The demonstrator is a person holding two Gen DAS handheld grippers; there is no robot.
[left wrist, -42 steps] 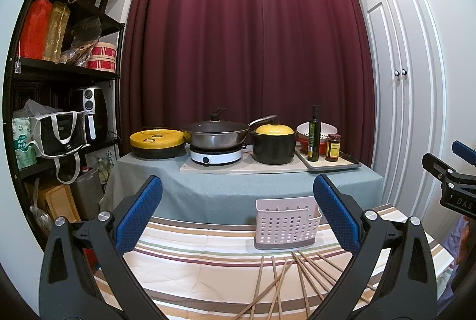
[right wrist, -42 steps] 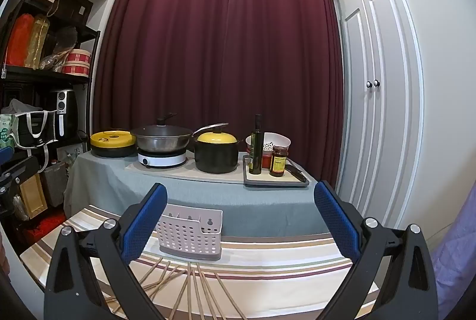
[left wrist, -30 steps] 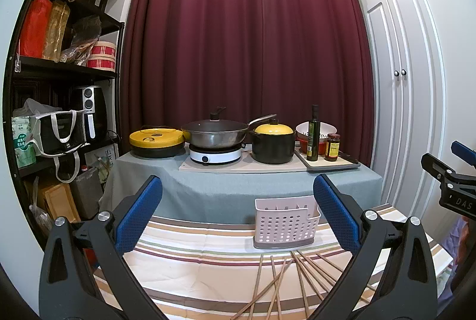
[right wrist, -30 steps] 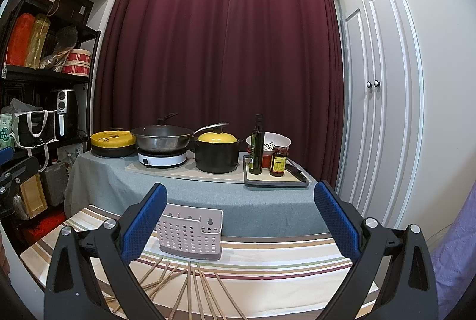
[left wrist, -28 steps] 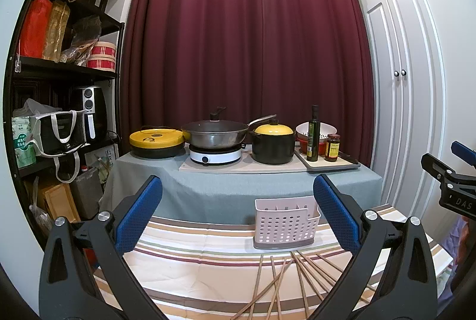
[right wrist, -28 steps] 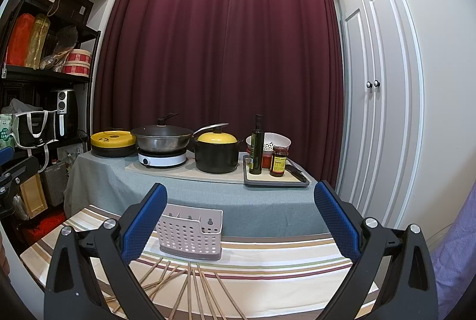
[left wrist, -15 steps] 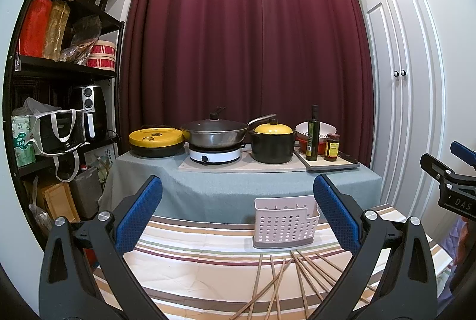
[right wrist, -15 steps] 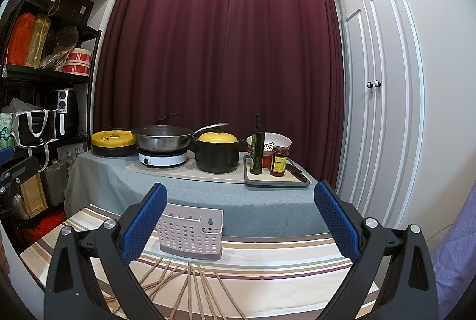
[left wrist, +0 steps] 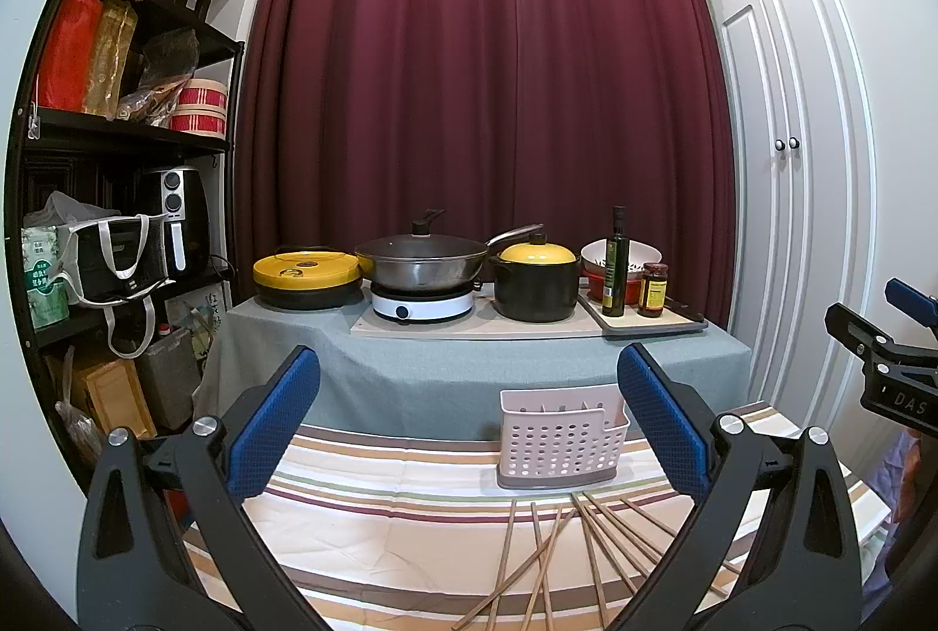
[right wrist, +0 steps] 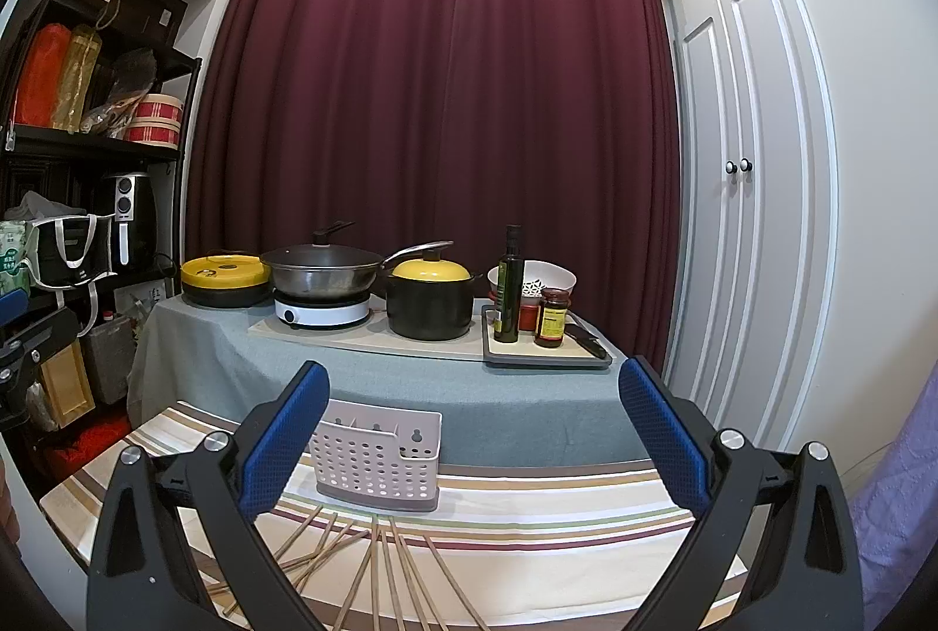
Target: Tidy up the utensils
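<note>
Chopsticks (left wrist: 592, 549) are lying loose and criss-crossed on the striped tablecloth (left wrist: 375, 508), lower centre-right of the left wrist view; in the right wrist view they are fanning out at lower centre (right wrist: 381, 560). None is sitting in the holder yet, as far as can be seen.

Likely handling: thin wooden sticks, light, stiff, apt to roll or skid on the cloth. Some are overlapping, so one lifted may be dragging a neighbour. Best take seems near mid-length of a stick lying clear at the edge of the pile, pinched across its width.

White perforated utensil holder (left wrist: 560, 440) is standing upright just behind the sticks, near the far edge of the cloth; compartments are showing at its top. In the right wrist view it is sitting left of centre (right wrist: 378, 458).

Left gripper (left wrist: 469, 420) is hovering level above the cloth, tongs spread wide, holding nothing. Right gripper (right wrist: 469, 431) is posed the same: tongs wide apart, empty, pointing forward over the sticks. Its body is also showing at the right edge of the left view.

Beyond, a grey-clothed table (left wrist: 469, 367) is carrying a wok (left wrist: 422, 264) and a yellow-lidded pot (left wrist: 534, 285).
</note>
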